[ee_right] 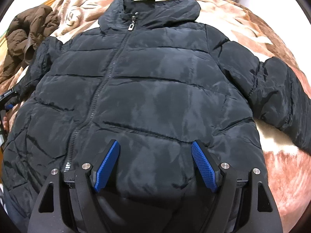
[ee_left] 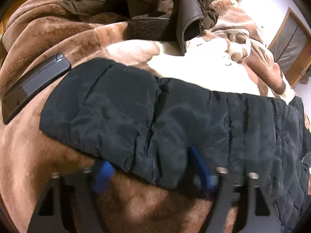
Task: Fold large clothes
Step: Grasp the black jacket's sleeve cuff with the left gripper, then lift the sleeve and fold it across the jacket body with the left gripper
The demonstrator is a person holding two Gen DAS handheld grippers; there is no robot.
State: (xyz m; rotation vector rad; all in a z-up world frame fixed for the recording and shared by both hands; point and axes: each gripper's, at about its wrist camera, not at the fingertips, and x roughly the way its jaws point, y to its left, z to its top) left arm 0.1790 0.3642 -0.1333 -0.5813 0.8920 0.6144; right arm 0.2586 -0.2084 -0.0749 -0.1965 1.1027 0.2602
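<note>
A black puffer jacket (ee_right: 147, 89) lies front up, zipped, spread flat on a brown and cream blanket (ee_right: 272, 42). Its right sleeve (ee_right: 281, 89) stretches out to the right. My right gripper (ee_right: 155, 145) is open just above the jacket's lower hem, empty. In the left wrist view the jacket's left sleeve (ee_left: 155, 116) lies across the blanket (ee_left: 38, 165). My left gripper (ee_left: 149, 159) is open, with the sleeve's near edge lying between its blue fingers (ee_left: 200, 165). The left gripper also shows at the left edge of the right wrist view (ee_right: 7, 101).
A dark brown coat (ee_left: 147, 5) lies bunched at the far side of the bed, also in the right wrist view (ee_right: 29, 33). A black phone (ee_left: 33, 85) lies on the blanket left of the sleeve cuff. A wooden-framed door (ee_left: 291, 44) stands at far right.
</note>
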